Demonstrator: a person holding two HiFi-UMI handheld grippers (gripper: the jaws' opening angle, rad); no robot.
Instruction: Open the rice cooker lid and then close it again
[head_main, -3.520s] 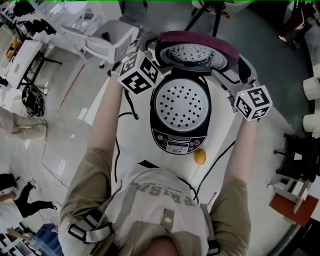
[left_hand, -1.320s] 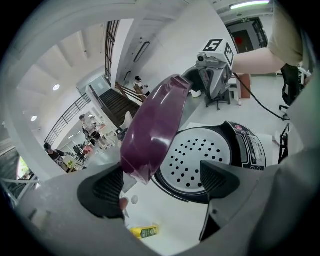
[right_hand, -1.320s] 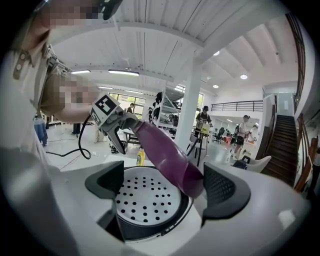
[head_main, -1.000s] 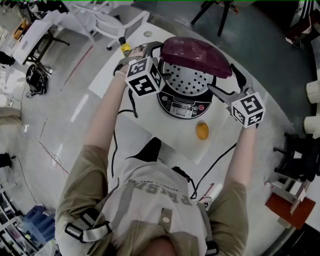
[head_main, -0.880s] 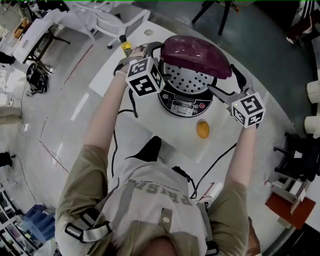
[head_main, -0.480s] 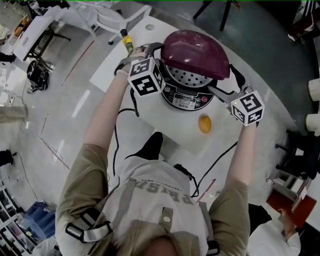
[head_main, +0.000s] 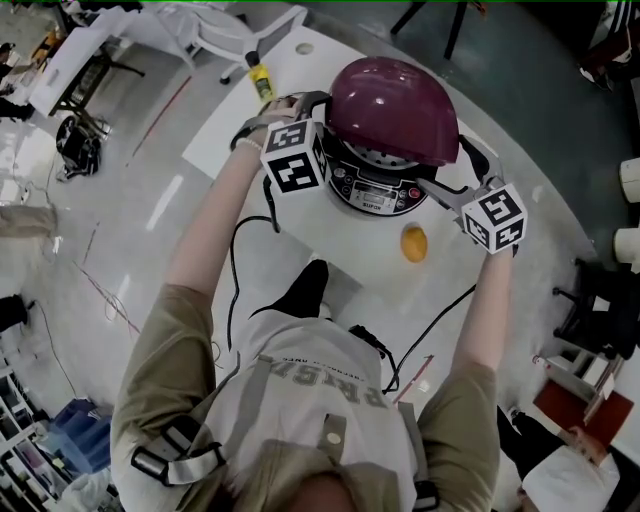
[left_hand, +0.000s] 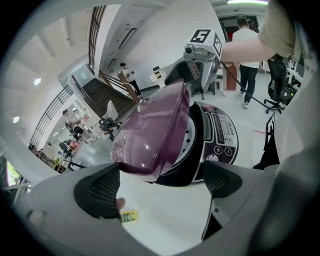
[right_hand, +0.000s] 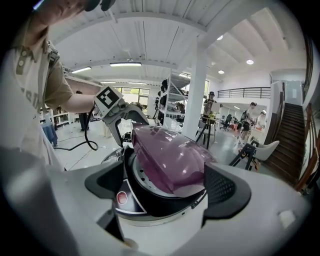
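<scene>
The rice cooker (head_main: 378, 185) stands on the white round table (head_main: 330, 260). Its maroon lid (head_main: 392, 105) is tilted low over the pot, and a gap at the front still shows the perforated inner plate. My left gripper (head_main: 300, 105) is at the lid's left side and my right gripper (head_main: 452, 172) at its right side. In the left gripper view the lid (left_hand: 150, 135) reaches in between the wide jaws of the left gripper (left_hand: 160, 185), which have just been opening; the pads stand clear of it. The right gripper (right_hand: 165, 187) is open too, with the lid (right_hand: 170, 152) between its pads, unpressed.
An orange oval object (head_main: 413, 243) lies on the table in front of the cooker. A small yellow bottle (head_main: 262, 80) stands at the far left. Black cables (head_main: 250, 240) trail over the near table edge. White chairs and people are around the room.
The lid has swung down from fully upright to almost closed. Both grippers have sunk with it, staying at its left and right sides.
</scene>
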